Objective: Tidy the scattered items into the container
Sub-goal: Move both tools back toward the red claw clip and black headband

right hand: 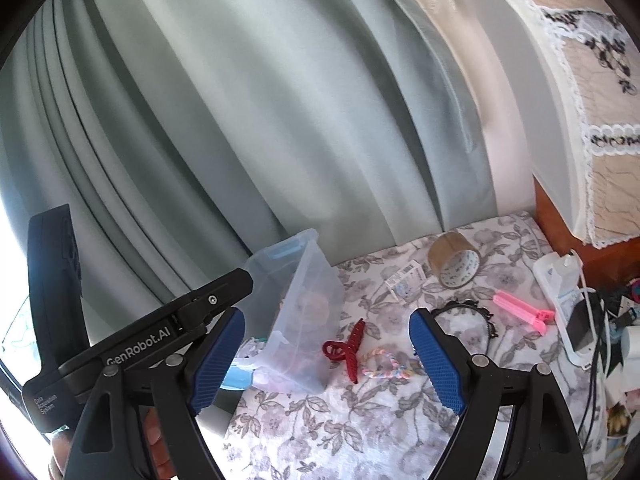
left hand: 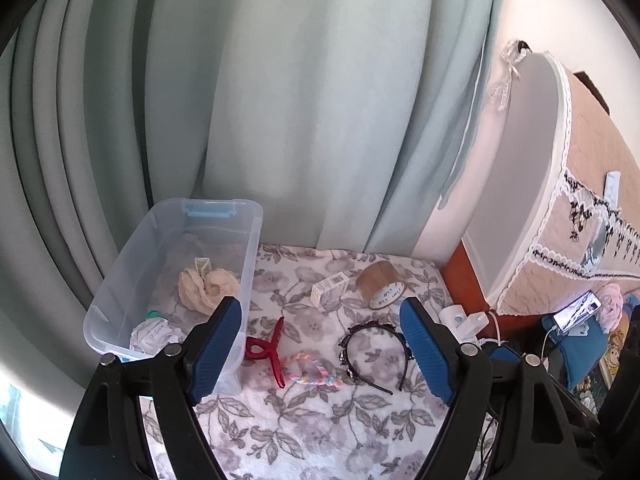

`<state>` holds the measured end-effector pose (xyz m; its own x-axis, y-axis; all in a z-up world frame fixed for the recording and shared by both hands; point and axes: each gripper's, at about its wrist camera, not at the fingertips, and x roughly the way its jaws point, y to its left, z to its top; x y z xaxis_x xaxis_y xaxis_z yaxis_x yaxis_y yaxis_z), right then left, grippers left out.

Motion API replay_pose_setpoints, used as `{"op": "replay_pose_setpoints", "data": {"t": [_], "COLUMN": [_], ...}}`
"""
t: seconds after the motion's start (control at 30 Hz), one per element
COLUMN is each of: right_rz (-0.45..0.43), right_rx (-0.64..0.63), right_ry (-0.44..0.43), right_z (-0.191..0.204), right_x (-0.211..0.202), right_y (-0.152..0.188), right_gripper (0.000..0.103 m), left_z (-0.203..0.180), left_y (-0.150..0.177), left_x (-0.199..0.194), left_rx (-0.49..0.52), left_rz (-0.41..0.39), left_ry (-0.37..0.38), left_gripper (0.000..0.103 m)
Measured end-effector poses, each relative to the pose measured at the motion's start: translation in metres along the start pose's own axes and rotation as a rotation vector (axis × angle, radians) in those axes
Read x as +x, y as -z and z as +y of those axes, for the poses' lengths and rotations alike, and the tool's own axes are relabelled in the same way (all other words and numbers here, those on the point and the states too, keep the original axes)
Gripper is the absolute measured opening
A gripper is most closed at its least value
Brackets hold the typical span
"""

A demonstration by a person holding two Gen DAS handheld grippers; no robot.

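Gaping wide and empty, both tongs, left and right, partly hide the clear bin.

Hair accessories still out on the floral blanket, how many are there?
4: a red claw clip beside the clear bin, a pastel braided hair tie next to it, a black headband, and a pink clip further right. Others may be hidden behind the grippers.

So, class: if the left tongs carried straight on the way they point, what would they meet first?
Probably the red hair claw or the pastel braided band beside it on the floral blanket. Both lie between the open left tongs; depth is hard to judge.
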<state>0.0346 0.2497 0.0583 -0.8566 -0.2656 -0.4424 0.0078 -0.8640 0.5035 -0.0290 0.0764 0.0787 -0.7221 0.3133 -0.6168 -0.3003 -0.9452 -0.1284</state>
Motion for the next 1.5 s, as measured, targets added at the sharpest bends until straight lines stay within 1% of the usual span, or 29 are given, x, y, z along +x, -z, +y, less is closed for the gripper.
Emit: {"op": "replay_pose_setpoints", "data": {"t": [0.17,0.27,0.33,0.4,0.53,0.7,0.8,0.93,1.2,1.5], "right_rz": [0.008,0.014,0.019,0.028,0.053,0.078,0.102,0.144,0.213,0.305], "right_rx": [0.011,0.024,0.031,0.033,0.049,0.049,0.052,0.066,0.073,0.089], "right_ry": [0.021,0.028,0.034,0.043,0.057,0.074,0.082,0.101,0.131,0.169], "right_z": [-0.010,-0.015,-0.018,-0.021,-0.028,-0.034,-0.038,-0.044,-0.055,-0.076], "right_x": [-0.001,0.000,0.001,0.003,0.011,0.020,0.029,0.042,0.069,0.096], "right_y": [0.003,0.005,0.007,0.010,0.015,0.021,0.026,0.035,0.049,0.067], "right_gripper": [0.087,0.087,0.088,0.088,0.088,0.088,0.088,0.089,0.089,0.089], "left_z": [-0.008,-0.010,-0.010,-0.010,-0.011,-0.009,-0.007,-0.003,0.010,0.016], "left_y": [0.004,0.006,0.009,0.011,0.015,0.020,0.025,0.034,0.050,0.075], "left_x": [0.008,0.012,0.015,0.020,0.033,0.046,0.055,0.070,0.099,0.138], "left_rx": [0.021,0.032,0.034,0.039,0.050,0.063,0.065,0.065,0.029,0.023], "left_rz": [0.017,0.019,0.011,0.010,0.039,0.042,0.058,0.090,0.157,0.273], "left_ry": [-0.003,0.009,0.008,0.006,0.013,0.026,0.027,0.024,0.034,0.041], "left_gripper": [0.086,0.087,0.093,0.095,0.095,0.095,0.095,0.095,0.095,0.095]}}
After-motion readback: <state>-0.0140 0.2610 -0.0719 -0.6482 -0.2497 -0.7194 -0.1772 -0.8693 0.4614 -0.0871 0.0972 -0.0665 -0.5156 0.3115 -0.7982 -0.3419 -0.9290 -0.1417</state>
